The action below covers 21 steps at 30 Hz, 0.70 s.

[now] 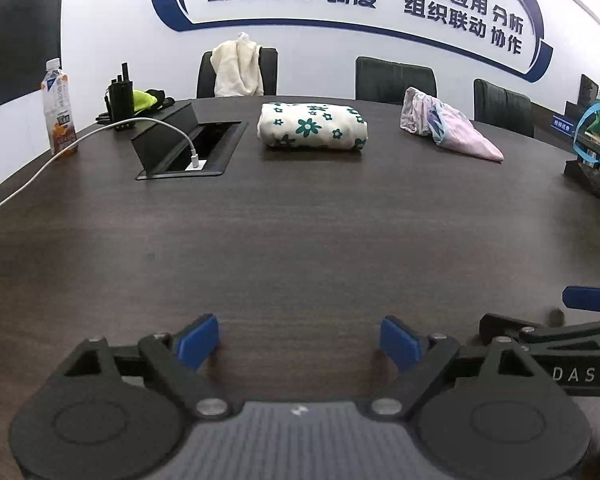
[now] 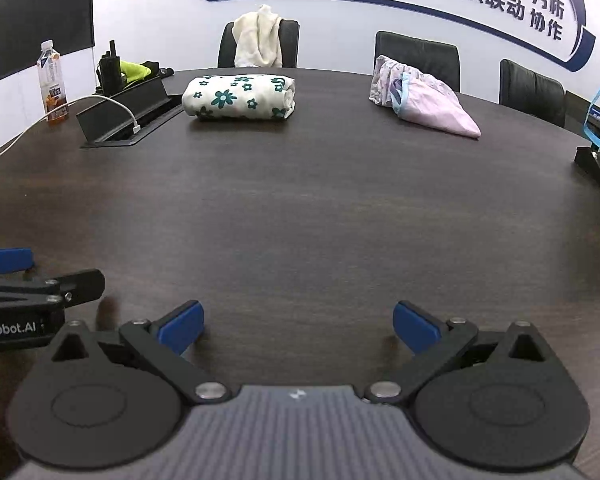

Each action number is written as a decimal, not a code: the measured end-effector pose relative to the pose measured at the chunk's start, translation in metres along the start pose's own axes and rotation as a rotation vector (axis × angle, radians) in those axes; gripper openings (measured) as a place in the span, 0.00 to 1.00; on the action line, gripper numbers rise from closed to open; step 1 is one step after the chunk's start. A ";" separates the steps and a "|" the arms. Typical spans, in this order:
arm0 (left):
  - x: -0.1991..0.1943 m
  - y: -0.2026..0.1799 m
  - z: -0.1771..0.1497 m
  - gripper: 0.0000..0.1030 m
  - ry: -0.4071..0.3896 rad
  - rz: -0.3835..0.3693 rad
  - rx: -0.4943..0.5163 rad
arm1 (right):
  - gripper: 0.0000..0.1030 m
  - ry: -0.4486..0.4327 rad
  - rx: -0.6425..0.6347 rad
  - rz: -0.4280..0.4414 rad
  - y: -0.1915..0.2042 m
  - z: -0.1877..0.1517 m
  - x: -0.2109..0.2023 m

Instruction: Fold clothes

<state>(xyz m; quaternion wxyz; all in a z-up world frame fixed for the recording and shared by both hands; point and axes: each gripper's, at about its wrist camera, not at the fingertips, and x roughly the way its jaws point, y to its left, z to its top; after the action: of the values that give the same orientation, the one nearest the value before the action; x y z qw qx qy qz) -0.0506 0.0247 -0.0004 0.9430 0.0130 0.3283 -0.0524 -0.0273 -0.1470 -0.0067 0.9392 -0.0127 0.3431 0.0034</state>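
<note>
Both grippers low over a dark wooden table (image 1: 300, 240), side by side and pointing toward 12 o'clock. The left gripper (image 1: 299, 340) has its jaws spread wide with only bare tabletop between the blue pads; the right gripper (image 2: 298, 326) stands likewise parted and empty. Each appears at the other's edge: the right one at 3 o'clock in the left wrist view, the left one at 9 o'clock in the right wrist view.

The task's clothes lie well apart from both tools, at the table's far side. A floral garment (image 1: 313, 126), already a compact folded bundle, sits at 12 o'clock. A pink garment (image 1: 450, 128) lies crumpled at 1 o'clock, apparently the piece not yet folded. A cream garment (image 1: 238, 66) hangs over a chair back beyond the table.

At 10 o'clock, an open cable box (image 1: 188, 140) holds a white cable (image 1: 100, 132), beside a drink bottle (image 1: 59, 110), all clear of the working area, leaving room for spreading cloth.
</note>
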 end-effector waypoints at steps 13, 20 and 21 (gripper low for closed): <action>0.004 -0.004 0.001 0.94 0.018 0.041 0.009 | 1.00 0.009 0.038 -0.007 -0.002 0.000 0.002; 0.005 -0.002 0.000 1.00 0.027 0.048 -0.003 | 1.00 -0.005 0.026 0.009 -0.005 -0.002 0.003; 0.005 -0.001 0.000 1.00 0.027 0.048 -0.003 | 1.00 -0.005 0.026 0.009 -0.005 -0.002 0.003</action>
<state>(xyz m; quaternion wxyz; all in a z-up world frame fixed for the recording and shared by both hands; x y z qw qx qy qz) -0.0464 0.0228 -0.0033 0.9395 0.0202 0.3408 -0.0289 -0.0262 -0.1519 -0.0098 0.9401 0.0012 0.3409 0.0031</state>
